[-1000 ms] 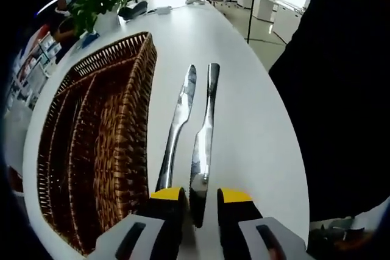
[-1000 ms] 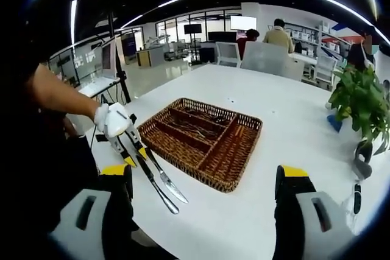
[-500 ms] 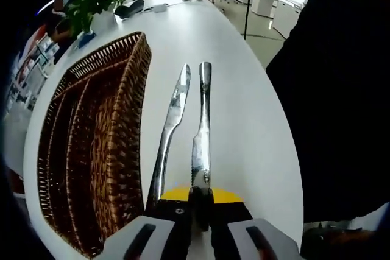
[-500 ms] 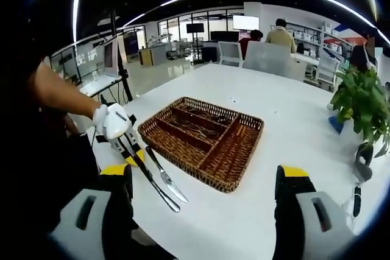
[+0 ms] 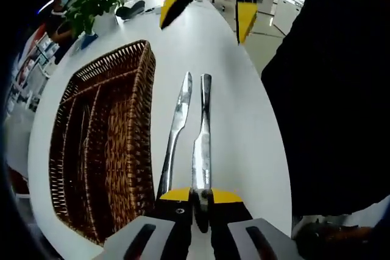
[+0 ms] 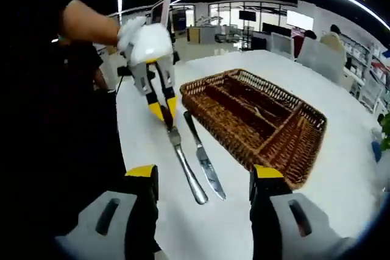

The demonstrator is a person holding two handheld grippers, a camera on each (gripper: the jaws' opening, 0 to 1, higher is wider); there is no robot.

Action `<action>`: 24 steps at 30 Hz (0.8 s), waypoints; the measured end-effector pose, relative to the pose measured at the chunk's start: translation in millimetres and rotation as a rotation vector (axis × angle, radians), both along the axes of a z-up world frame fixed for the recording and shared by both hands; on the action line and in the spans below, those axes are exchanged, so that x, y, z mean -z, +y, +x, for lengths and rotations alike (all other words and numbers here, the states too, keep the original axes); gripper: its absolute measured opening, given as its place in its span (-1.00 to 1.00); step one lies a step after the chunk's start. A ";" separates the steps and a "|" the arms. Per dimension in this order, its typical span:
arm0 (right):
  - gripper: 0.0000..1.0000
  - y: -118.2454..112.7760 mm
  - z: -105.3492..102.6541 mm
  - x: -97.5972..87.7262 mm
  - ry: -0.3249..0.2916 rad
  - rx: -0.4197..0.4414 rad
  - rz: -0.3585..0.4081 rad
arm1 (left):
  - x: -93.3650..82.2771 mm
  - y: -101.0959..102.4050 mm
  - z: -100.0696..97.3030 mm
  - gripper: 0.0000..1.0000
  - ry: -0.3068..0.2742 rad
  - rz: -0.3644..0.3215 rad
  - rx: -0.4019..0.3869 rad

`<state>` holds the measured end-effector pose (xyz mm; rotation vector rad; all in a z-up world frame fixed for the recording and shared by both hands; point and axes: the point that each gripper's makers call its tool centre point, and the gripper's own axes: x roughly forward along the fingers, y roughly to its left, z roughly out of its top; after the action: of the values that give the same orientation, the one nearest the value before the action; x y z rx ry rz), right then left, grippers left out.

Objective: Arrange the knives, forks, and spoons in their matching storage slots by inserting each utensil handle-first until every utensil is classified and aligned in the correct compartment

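Note:
Two steel knives lie side by side on the white table, just right of the brown wicker basket. My left gripper is shut on the blade end of the right knife, whose handle points away. The other knife lies free beside it. In the right gripper view, a gloved hand holds the left gripper on the nearer knife, next to the second knife and the basket. My right gripper hangs open over the knives' handle ends, and its yellow fingertips show in the left gripper view.
The basket has long divided compartments, one with some cutlery in it. A potted plant stands at the far end of the table. The table edge runs close on the right, with the person's dark clothing beyond it.
My left gripper closed on the right knife's blade end. My right gripper moved in close over the knives and now enters the left gripper view from the top.

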<state>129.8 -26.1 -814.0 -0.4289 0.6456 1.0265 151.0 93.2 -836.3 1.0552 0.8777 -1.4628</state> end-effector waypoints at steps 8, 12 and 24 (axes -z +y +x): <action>-0.41 22.0 -3.9 49.1 -0.089 -0.143 -0.161 | -4.4 1.5 2.3 -0.84 -0.013 0.011 0.003; -0.45 27.0 2.3 48.1 -0.112 -0.152 -0.166 | -9.4 3.1 0.7 -0.84 -0.011 0.006 -0.002; -0.80 41.3 7.2 50.8 -0.213 -0.263 -0.240 | -11.6 5.3 -0.5 -0.84 0.002 -0.001 -0.011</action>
<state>137.0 15.2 -864.8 -0.8388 0.5309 1.1365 150.5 98.5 -824.7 1.0464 0.8826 -1.4554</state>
